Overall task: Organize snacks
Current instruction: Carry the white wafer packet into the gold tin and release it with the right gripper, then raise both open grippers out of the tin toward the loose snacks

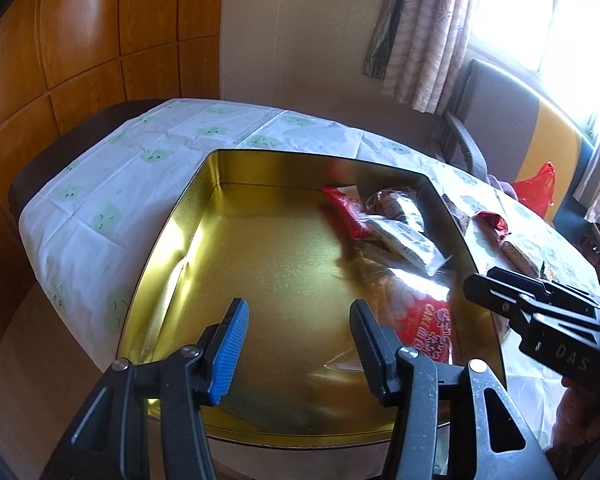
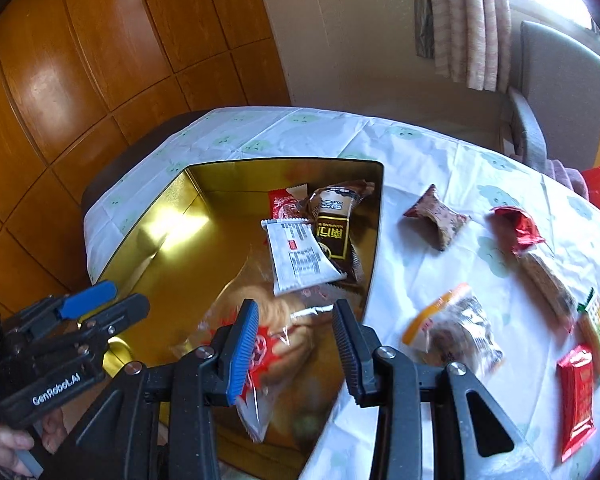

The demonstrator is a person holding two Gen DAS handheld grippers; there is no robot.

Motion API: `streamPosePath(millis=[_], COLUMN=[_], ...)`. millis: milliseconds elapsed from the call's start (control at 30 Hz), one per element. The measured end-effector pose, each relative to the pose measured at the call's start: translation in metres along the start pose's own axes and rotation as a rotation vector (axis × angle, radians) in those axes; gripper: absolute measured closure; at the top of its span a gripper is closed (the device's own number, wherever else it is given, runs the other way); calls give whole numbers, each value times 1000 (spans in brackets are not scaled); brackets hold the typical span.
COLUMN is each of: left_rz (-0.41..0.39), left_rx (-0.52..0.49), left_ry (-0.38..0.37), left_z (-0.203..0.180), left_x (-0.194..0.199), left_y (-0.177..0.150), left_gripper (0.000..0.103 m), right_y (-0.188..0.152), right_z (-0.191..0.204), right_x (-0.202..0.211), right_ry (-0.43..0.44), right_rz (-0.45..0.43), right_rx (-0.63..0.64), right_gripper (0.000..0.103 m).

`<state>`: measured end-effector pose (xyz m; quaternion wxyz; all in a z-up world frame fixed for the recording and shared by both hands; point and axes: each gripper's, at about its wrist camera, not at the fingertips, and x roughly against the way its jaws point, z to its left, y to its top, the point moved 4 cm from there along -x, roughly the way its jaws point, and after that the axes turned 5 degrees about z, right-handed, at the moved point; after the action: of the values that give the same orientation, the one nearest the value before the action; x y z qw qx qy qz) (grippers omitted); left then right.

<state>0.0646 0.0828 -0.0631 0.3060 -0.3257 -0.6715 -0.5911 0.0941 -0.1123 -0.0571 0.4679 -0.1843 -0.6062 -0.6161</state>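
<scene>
A gold metal tin (image 1: 172, 248) (image 2: 160, 272) stands open on the table. Inside lie a white packet (image 2: 298, 256) (image 1: 408, 242), a brown packet (image 2: 334, 224), a red packet (image 2: 284, 202) (image 1: 346, 210) and a clear cake bag with red print (image 2: 276, 340) (image 1: 416, 312). My left gripper (image 1: 298, 340) is open and empty over the tin's near part. My right gripper (image 2: 296, 344) is open just above the cake bag, which looks blurred. The right gripper also shows in the left wrist view (image 1: 540, 312), the left one in the right wrist view (image 2: 96, 300).
Several loose snacks lie on the white tablecloth (image 2: 400, 148) right of the tin: a brown wrapped one (image 2: 438, 216), a red foil one (image 2: 518, 226), an orange-edged bag (image 2: 456, 328), a red packet (image 2: 576, 396). A chair (image 1: 496, 120) stands behind the table.
</scene>
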Motion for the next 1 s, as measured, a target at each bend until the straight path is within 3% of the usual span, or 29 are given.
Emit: streamPosePath(millis=[633, 1000], left_rz=[-14, -2], left_rx=[-69, -92], left_ry=[-20, -23], left_z=[-25, -34], left_x=[11, 8], left_y=[-6, -11], left_gripper=[49, 48], right_y=[-33, -55], right_z=[-25, -52], right_x=[43, 51], right_ry=[-56, -92], right_rz=[-63, -53], right_rx=[-79, -152], right_gripper=[64, 64])
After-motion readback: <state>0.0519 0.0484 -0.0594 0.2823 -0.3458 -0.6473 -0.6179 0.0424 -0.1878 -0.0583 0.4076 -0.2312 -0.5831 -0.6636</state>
